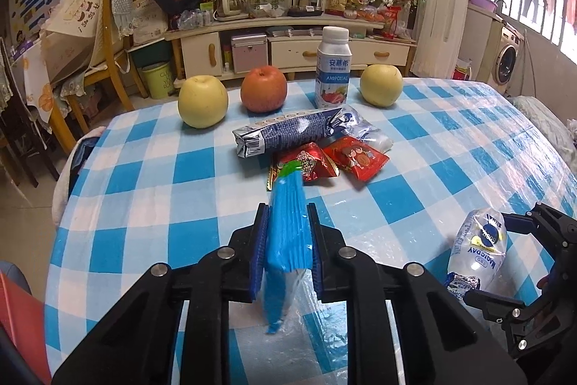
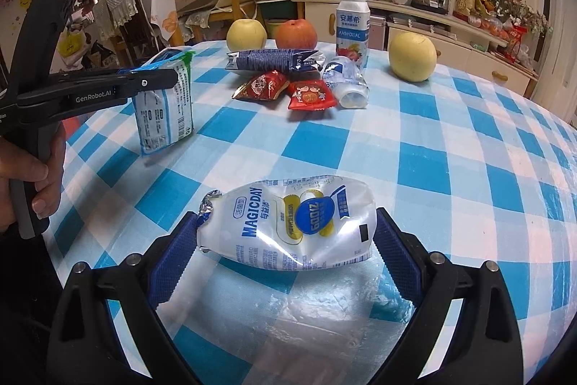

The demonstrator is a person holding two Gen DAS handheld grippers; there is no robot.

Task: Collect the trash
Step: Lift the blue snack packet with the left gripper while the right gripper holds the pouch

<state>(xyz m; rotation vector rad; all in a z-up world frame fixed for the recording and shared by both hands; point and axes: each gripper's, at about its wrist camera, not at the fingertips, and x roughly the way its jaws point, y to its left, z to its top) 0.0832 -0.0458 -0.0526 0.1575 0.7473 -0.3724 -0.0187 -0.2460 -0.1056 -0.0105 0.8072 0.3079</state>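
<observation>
My left gripper point(image 1: 287, 210) is shut on a blue and white plastic packet point(image 1: 286, 240), which stands on edge between its pads; the right wrist view shows the same packet point(image 2: 164, 110) hanging low over the table's left side. My right gripper point(image 2: 286, 215) has its jaws wide, with both pads against the ends of a clear "MAGICDAY" pouch point(image 2: 288, 226) lying crosswise between them. More trash sits mid-table: a dark blue flattened carton point(image 1: 288, 132), two red wrappers point(image 1: 313, 165) point(image 1: 355, 159) and a crumpled clear pouch point(image 1: 364, 128).
Behind the trash stand two yellow pears point(image 1: 203, 101) point(image 1: 380, 85), a red apple point(image 1: 264, 89) and a white yogurt bottle point(image 1: 333, 67). The round table point(image 1: 144, 168) has a blue checked cloth. A wooden chair point(image 1: 97, 60) is at the far left, and a hand point(image 2: 39, 179) holds the left gripper.
</observation>
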